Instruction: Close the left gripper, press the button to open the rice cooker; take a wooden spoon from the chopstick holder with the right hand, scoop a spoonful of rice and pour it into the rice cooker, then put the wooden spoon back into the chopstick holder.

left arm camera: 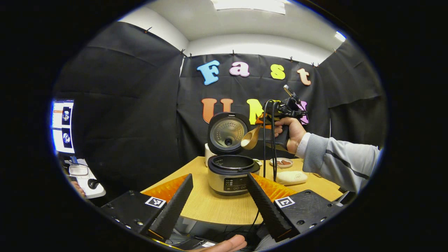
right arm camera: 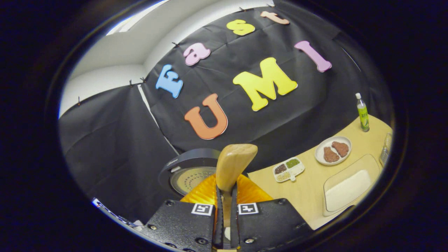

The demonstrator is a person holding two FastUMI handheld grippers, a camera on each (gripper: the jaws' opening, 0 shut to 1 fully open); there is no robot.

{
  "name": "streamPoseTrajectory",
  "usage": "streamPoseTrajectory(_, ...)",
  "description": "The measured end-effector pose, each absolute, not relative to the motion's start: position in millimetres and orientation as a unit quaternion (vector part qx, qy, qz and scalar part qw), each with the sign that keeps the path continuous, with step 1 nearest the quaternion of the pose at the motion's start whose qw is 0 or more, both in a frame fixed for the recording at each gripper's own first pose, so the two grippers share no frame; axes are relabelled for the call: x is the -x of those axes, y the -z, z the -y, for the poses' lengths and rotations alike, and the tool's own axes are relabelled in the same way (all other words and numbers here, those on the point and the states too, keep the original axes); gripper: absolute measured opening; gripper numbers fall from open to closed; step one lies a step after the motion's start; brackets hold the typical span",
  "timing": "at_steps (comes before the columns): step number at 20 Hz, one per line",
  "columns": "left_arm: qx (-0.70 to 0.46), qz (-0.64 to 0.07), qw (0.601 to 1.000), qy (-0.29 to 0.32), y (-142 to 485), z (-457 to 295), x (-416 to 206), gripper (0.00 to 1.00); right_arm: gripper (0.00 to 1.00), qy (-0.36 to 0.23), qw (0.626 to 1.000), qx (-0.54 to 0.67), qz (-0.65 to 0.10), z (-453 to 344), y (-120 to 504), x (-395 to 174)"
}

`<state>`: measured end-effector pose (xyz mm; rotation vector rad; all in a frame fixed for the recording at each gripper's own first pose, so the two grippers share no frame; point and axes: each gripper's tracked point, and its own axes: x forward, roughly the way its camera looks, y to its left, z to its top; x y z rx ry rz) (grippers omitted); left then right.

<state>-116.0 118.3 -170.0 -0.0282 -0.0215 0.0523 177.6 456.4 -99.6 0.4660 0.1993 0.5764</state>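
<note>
Nearest, the left claw (left arm camera: 219, 199) hangs spread at the surface's (left arm camera: 224, 210) near edge, while the right claw (right arm camera: 224, 224) is pinching the wooden spoon (right arm camera: 232, 164) by its handle. The spoon's bowl is tipped just above the rice cooker (left arm camera: 231, 175), whose lid (left arm camera: 227, 133) stands open. The button press looks done and the pouring seems underway or just finished; returning the spoon to the chopstick holder remains.

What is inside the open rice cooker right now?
The rice cooker stands open with its dark inner pot rim visible. The pot's bottom is hidden by its wall, so any rice inside cannot be seen.
</note>
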Motion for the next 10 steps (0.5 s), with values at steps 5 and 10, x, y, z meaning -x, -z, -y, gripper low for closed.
streamPoseTrajectory(5,0.009,0.014,0.999,-0.035,166.6,-122.6,119.1,1.00,0.13,-0.276,0.933,-0.202,-0.106,-465.7,113.3,-176.8)
streamPoseTrajectory(10,0.003,0.019,0.999,-0.029,168.0,-122.3,119.5,0.97,0.13,-0.271,0.943,-0.168,-0.093,-465.6,116.9,-182.1)
